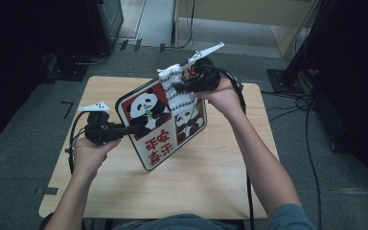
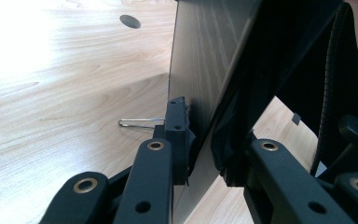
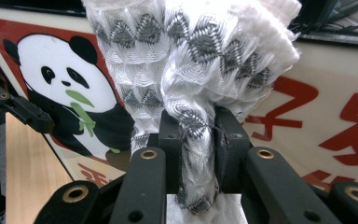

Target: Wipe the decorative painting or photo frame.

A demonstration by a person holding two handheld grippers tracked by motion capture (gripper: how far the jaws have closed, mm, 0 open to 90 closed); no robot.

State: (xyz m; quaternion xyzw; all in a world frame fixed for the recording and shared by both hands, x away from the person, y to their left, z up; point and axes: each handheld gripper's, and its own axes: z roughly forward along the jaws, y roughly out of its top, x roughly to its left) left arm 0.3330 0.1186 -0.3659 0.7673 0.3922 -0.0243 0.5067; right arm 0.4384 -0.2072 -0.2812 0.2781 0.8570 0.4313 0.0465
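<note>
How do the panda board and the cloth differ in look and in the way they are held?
The panda board is rigid and flat, printed with pandas and red characters; the cloth is soft, bunched, white with grey zigzags. The board stands tilted, its lower edge near the table, its edge clamped by the left hand-held gripper; the cloth is pinched in the right hand-held gripper and lies against the board's face. Each is held in shut jaws.

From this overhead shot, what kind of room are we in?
Probably a lab or recording studio, not a home. A small light-wood table stands alone on grey carpet floor, loose black cables trail across it, and black curtains hang along the side.
</note>
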